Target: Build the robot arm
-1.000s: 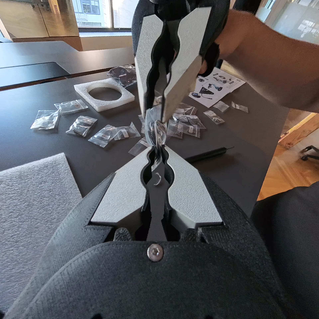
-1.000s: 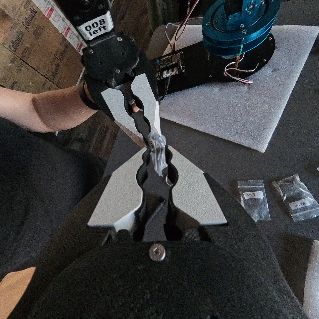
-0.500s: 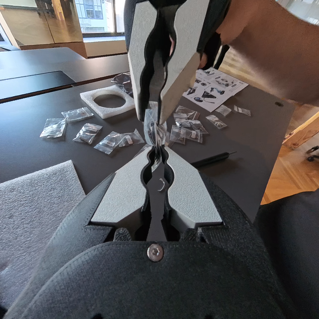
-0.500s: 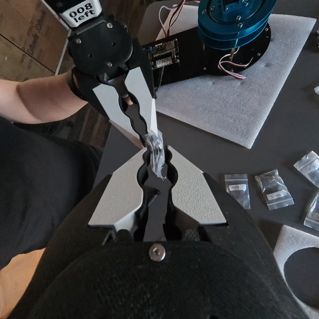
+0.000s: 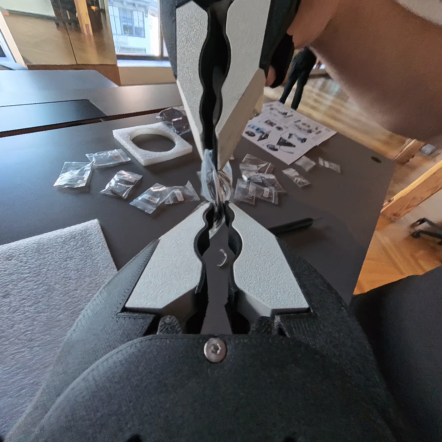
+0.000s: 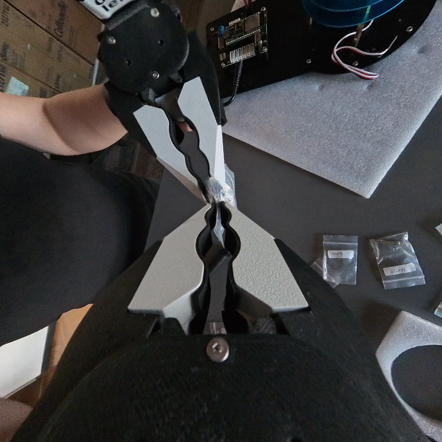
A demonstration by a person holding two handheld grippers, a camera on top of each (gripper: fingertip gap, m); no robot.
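Note:
A small clear plastic bag [image 5: 216, 185] with dark metal parts inside hangs above the dark table [image 5: 59, 215]. My left gripper [image 5: 218, 205] is shut on its lower end. My right gripper [image 5: 211, 153] comes down from above and is shut on its upper end. In the right wrist view my right gripper [image 6: 218, 205] pinches the bag [image 6: 221, 189] and the left gripper [image 6: 210, 191] meets it tip to tip. The bag is stretched and crumpled between the two tips. A small curved metal piece [image 5: 222, 258] lies on the table under the left gripper.
Several small clear bags [image 5: 119, 184] of hardware lie scattered on the table, two more in the right wrist view [image 6: 339, 258]. A white foam frame [image 5: 153, 143], printed sheets [image 5: 289, 134], a black screwdriver [image 5: 291, 224], a grey foam sheet [image 6: 334, 134] bearing a black base with circuit board [image 6: 244, 40]. Less than 4 cm separates the two grippers' tips. From the left gripper's tips to the small curved metal piece [image 5: 222, 258] is close to 12 cm.
Both grippers stay shut on the bag. The right gripper has swung to stand more upright over the left one, and the bag is twisted tighter between the tips. The views have shifted slightly.

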